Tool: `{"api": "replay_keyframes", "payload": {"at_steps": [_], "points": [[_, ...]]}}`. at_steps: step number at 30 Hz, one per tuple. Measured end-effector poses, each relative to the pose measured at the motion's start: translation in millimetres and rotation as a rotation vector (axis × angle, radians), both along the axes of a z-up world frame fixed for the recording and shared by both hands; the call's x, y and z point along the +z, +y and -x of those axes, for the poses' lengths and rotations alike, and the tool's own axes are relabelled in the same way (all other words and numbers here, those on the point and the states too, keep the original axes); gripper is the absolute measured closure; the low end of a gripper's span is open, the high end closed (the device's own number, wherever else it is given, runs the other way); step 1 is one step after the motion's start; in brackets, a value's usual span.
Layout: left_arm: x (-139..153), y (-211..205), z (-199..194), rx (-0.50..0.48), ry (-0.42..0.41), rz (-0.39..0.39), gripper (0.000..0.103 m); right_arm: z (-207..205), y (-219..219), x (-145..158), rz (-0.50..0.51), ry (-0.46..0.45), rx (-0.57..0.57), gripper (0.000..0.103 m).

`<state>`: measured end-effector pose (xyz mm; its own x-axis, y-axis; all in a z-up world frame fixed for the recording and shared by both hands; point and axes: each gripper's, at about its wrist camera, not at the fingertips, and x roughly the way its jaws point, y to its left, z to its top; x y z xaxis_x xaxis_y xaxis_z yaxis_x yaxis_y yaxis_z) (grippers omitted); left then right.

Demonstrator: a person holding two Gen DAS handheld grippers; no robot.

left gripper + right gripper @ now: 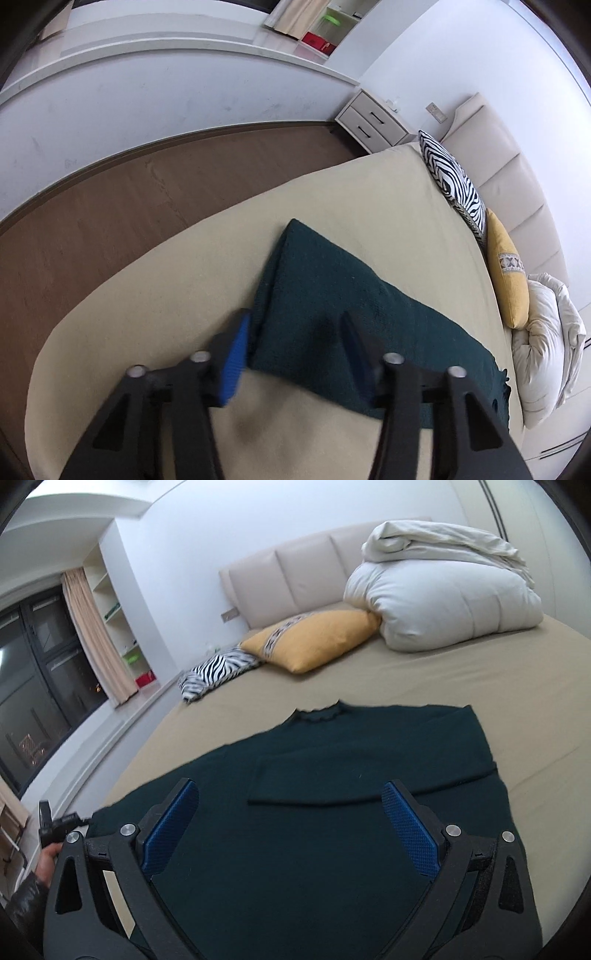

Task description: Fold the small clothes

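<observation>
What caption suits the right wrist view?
Open right tongs above a dark green sweater, one sleeve folded across, on the bed.

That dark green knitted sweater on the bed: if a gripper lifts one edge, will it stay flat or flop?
The dark green knitted sweater would probably droop: its folded-over sleeve already lies limp on the beige bedsheet. The rough knit likely grips rather than slips.

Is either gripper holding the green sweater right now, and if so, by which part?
Nothing is held. The right gripper is wide open above the sweater, and the left gripper is open too, with nothing pinched.
</observation>
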<state>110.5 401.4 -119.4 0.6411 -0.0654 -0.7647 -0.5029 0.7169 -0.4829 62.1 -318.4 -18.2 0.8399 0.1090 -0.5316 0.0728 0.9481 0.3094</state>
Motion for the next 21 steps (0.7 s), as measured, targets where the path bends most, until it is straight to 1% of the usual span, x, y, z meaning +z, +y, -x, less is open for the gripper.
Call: {"api": "replay_keyframes", "payload": {"at_steps": [1,2,3,6,9,12,14,15,16,18,19,21], "points": [[-1.5,0.4,0.6,-0.004,0.0,0.016,0.077,-1.2,5.7,-1.2,0.005,0.01,0.001,0.003],[-1.3,9.3,-2.2,-0.01,-0.009,0.037,0.081,-1.2,7.4,-3.2,0.004,0.026,0.002,0.003],[2.4,7.3,-2.0,-0.013,-0.017,0.044,0.082,-1.1,6.1,-4.9,-0.006,0.031,-0.002,0.003],[23.4,-10.9,2.1,-0.038,-0.064,0.007,0.085,7.0,2.6,-10.1,-0.03,0.04,-0.025,0.006],[52.3,-51.2,0.0,-0.115,-0.126,-0.015,0.087,13.9,-12.0,-20.6,-0.054,0.073,-0.048,0.01],[84.6,-123.6,-6.4,-0.271,-0.191,-0.049,0.087,19.6,-31.6,-32.8,-0.093,0.094,-0.08,0.011],[100.2,-187.9,-10.2,-0.411,-0.225,-0.055,0.087,27.4,-42.5,-41.2,-0.125,0.108,-0.098,0.013],[105.0,-227.6,-9.7,-0.491,-0.24,-0.061,0.087,31.3,-46.0,-43.9,-0.132,0.112,-0.104,0.013],[106.8,-258.2,-10.2,-0.554,-0.247,-0.059,0.087,34.7,-50.8,-47.2,-0.139,0.118,-0.111,0.013],[100.8,-314.4,-6.8,-0.663,-0.251,-0.041,0.087,40.5,-62.8,-55.3,-0.163,0.132,-0.124,0.013],[92.1,-350.5,-4.2,-0.724,-0.246,-0.035,0.087,42.7,-66.8,-57.6,-0.174,0.137,-0.13,0.013],[73.0,-395.4,-0.6,-0.79,-0.217,-0.02,0.087,46.2,-78.8,-66.7,-0.209,0.157,-0.145,0.013]]}}
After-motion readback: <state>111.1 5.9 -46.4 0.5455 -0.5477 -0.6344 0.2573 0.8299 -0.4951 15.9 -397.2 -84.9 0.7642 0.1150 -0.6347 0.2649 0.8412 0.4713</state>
